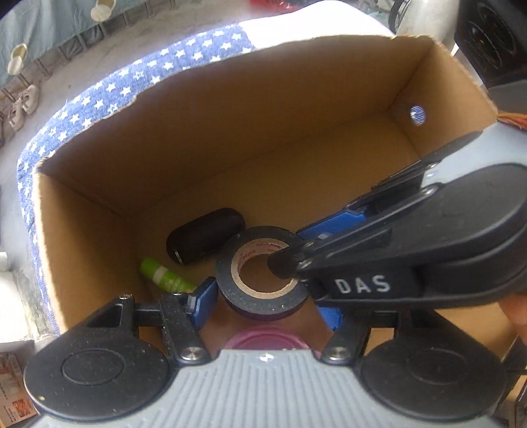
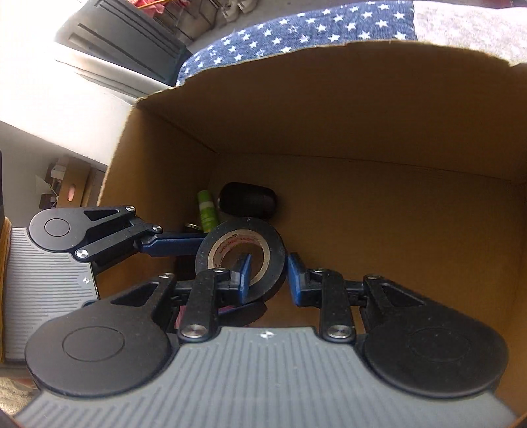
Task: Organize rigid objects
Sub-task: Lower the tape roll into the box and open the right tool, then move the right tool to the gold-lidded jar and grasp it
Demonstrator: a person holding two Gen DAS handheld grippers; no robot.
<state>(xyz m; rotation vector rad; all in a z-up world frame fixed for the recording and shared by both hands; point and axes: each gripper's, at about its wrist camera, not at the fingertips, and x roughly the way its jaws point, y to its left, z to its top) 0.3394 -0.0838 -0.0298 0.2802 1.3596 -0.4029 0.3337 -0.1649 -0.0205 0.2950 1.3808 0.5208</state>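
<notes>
An open cardboard box (image 1: 263, 115) (image 2: 362, 108) lies below both grippers. In its left corner rest a black cylinder (image 1: 204, 238) (image 2: 248, 199) and a green tube (image 1: 164, 276) (image 2: 207, 210). My right gripper (image 2: 270, 275) (image 1: 296, 243) is shut on a roll of black tape (image 2: 273, 243) (image 1: 257, 296), one finger through the hole and one outside the wall. My left gripper (image 1: 268, 306) points down into the box, its jaws about half apart and closed on a round pink-topped thing (image 1: 266, 339) (image 2: 227, 309), mostly hidden. One of its fingers (image 2: 171, 247) reaches in behind the tape.
The box sits on a blue cloth with white stars (image 1: 108, 95) (image 2: 296, 29). Pale shoes (image 1: 23, 105) stand on the floor to the left, and a black speaker (image 1: 494, 42) is at the far right. The right half of the box floor (image 2: 411, 230) is bare.
</notes>
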